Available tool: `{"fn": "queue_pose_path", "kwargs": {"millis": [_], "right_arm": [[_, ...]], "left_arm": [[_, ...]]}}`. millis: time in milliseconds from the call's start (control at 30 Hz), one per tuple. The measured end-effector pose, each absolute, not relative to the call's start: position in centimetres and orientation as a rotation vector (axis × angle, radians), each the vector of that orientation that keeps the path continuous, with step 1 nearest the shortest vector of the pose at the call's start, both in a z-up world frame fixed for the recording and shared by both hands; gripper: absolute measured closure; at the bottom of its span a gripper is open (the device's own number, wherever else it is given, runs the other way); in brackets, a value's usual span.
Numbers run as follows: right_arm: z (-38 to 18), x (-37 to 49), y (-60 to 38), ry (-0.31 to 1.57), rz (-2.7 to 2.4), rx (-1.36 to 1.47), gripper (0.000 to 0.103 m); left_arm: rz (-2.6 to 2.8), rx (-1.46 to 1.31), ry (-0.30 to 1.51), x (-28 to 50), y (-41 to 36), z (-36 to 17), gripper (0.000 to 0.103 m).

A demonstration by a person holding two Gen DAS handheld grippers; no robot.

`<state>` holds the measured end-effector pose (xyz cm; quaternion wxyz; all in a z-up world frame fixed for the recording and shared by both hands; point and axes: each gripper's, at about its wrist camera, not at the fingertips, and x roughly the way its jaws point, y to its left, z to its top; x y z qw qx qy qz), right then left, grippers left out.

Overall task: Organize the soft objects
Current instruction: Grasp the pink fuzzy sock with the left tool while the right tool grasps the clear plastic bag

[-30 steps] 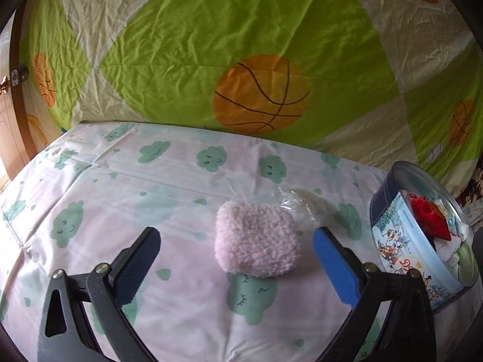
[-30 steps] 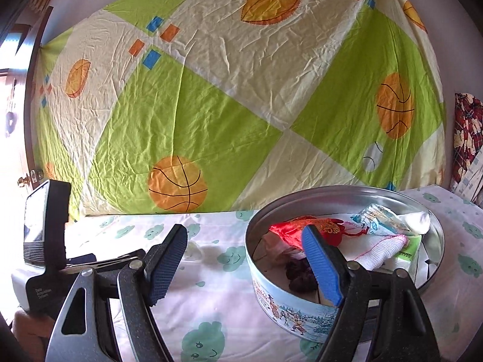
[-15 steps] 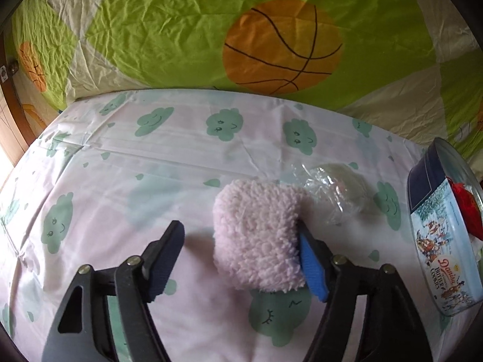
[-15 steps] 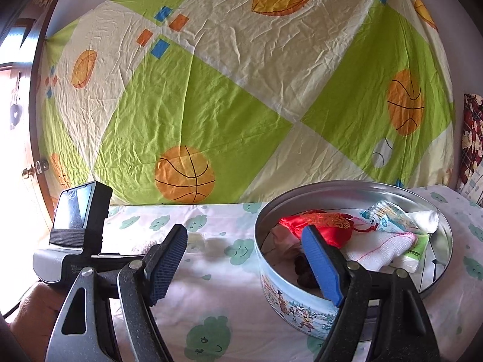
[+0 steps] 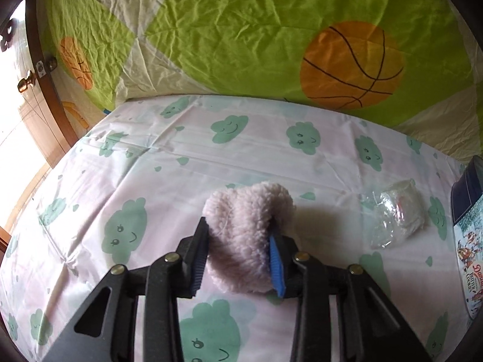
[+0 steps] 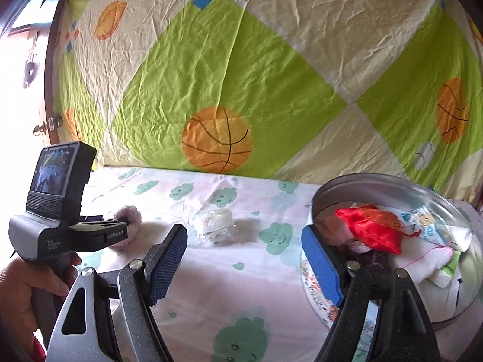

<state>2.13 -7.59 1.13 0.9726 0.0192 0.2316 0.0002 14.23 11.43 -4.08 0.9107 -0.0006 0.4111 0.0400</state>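
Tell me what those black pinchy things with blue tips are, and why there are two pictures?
They are hand-held grippers, like big tongs; a person squeezes one in each hand. Each carries a camera looking along its fingers, so you get two pictures. In the left one, the left gripper is closing on a fluffy pink pad, its blue pads pressing into the fluff. In the right one, the right gripper is open and holds nothing. A clear plastic packet lies on the cloud-print sheet. The round cookie tin already holds a red pouch and other soft things.
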Motion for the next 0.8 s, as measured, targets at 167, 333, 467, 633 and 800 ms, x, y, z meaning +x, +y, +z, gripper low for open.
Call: {"fn": "queue_pose_path", "kwargs": {"millis": [167, 333, 467, 633, 800], "right_arm": [[0.1, 6.7, -4.9, 0.575, 0.076, -0.011, 0.023], [-0.9, 11.3, -3.8, 0.675, 0.080, -0.054, 0.023], [-2.0, 14.2, -3.6, 0.774, 0.070, -0.055, 0.023], [-3.9, 16.5, -4.0, 0.903, 0.087, -0.015, 0.023], [-4.1, 16.3, -3.7, 0.892, 0.106, -0.019, 0.040]], "left_arm": [[0.055, -0.096, 0.877, 14.9, 12.8, -4.6, 0.068], [0.050, -0.110, 0.882, 15.0, 12.7, -4.7, 0.068], [0.054, -0.100, 0.883, 14.9, 12.5, -4.7, 0.068], [0.064, -0.081, 0.884, 15.1, 12.3, -4.7, 0.068], [0.067, -0.072, 0.883, 15.1, 12.3, -4.7, 0.068]]}}
